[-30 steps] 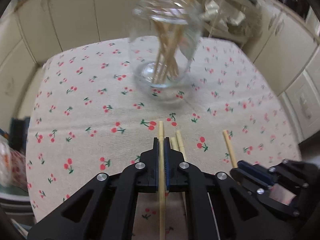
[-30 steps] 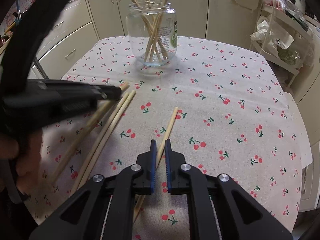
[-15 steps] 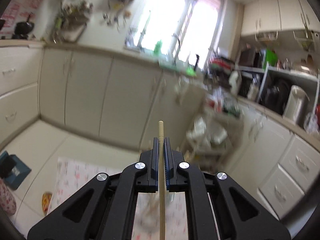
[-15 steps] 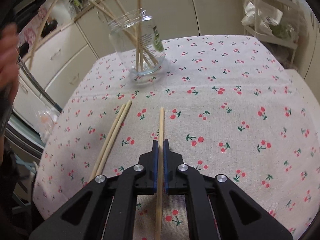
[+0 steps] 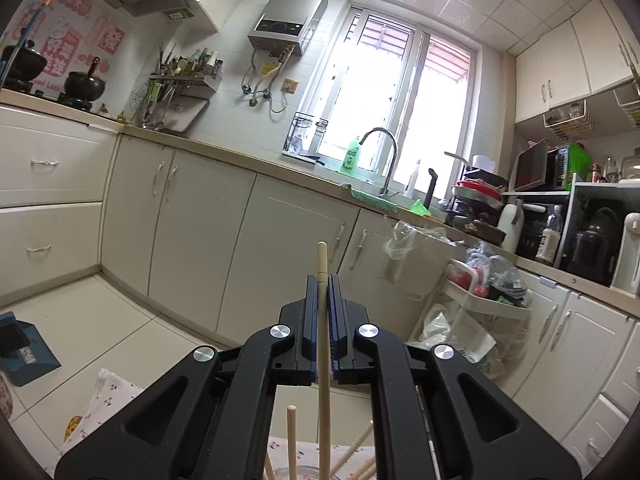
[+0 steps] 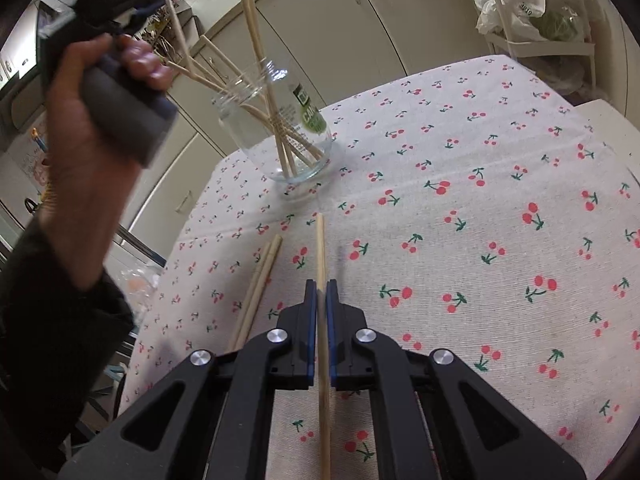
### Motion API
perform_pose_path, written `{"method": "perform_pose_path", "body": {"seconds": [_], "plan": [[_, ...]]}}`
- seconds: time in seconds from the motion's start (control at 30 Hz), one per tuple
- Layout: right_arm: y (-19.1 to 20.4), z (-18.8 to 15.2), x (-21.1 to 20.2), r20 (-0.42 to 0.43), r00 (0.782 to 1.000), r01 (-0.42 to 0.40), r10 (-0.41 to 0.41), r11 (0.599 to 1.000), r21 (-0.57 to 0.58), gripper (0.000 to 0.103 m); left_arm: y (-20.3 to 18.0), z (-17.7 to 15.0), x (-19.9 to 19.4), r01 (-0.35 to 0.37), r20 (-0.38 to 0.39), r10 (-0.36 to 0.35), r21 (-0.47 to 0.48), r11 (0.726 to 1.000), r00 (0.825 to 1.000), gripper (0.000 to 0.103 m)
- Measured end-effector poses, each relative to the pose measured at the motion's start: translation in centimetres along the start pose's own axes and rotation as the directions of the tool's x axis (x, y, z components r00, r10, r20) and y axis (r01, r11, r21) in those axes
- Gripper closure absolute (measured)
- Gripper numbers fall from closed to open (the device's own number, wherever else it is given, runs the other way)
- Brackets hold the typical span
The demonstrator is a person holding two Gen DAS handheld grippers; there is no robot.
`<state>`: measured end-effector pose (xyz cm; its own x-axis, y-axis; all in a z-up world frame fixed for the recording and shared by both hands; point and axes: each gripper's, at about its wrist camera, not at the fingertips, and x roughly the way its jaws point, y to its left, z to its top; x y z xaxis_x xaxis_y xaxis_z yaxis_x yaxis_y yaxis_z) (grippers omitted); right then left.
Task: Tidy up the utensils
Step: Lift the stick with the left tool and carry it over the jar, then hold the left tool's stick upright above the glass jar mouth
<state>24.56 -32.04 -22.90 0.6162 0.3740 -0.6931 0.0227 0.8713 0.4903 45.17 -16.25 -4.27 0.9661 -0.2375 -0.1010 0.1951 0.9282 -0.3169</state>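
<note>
My left gripper (image 5: 323, 280) is shut on a wooden chopstick (image 5: 322, 264), held upright above the glass jar; jar rim and other chopstick tips (image 5: 291, 412) show at the bottom of the left wrist view. In the right wrist view the left gripper (image 6: 132, 12) is raised over the glass jar (image 6: 280, 128), which holds several chopsticks. My right gripper (image 6: 320, 286) is shut on another chopstick (image 6: 320, 240), lifted a little above the cherry-print tablecloth (image 6: 480, 200). A pair of chopsticks (image 6: 260, 276) lies on the cloth to its left.
Kitchen cabinets (image 5: 280, 240), a sink with tap (image 5: 380, 148) and a window stand behind the table. A cart with plastic bags (image 6: 528, 8) stands at the table's far right. The table's left edge (image 6: 160, 264) drops off near the loose chopsticks.
My left gripper has lifted its chopstick from the table and swung it upright over the jar. My right gripper has shut on a chopstick and raised it off the cloth.
</note>
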Motion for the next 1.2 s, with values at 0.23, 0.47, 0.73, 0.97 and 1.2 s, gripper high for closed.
{"method": "perform_pose_path", "body": {"seconds": [0.23,0.47,0.73,0.97,1.2], "plan": [[-0.1,-0.1,-0.2,0.007,1.000,-0.030,0.030,1.000,0.008,0.097,0.1,-1.9,1.0,-0.042,0.016,0.041,0.024,0.999,0.999,0.098],[-0.3,-0.1,-0.2,0.006,0.999,-0.042,0.042,0.999,0.015,0.097,0.1,-4.1,1.0,-0.048,-0.004,0.048,0.043,0.998,0.999,0.098],[-0.6,-0.1,-0.2,0.013,0.999,-0.046,0.046,0.999,0.027,0.097,0.8,-6.3,-0.1,-0.045,-0.058,0.049,0.077,0.996,0.997,0.098],[-0.6,-0.2,-0.3,0.013,0.999,-0.045,0.044,0.999,0.029,0.097,1.8,-6.1,-0.9,-0.035,-0.081,0.041,0.073,0.997,0.996,0.098],[-0.7,-0.1,-0.2,0.012,0.999,-0.046,0.046,0.998,0.031,0.097,2.2,-4.7,-1.0,-0.029,-0.073,0.031,0.028,0.999,0.997,0.098]]}}
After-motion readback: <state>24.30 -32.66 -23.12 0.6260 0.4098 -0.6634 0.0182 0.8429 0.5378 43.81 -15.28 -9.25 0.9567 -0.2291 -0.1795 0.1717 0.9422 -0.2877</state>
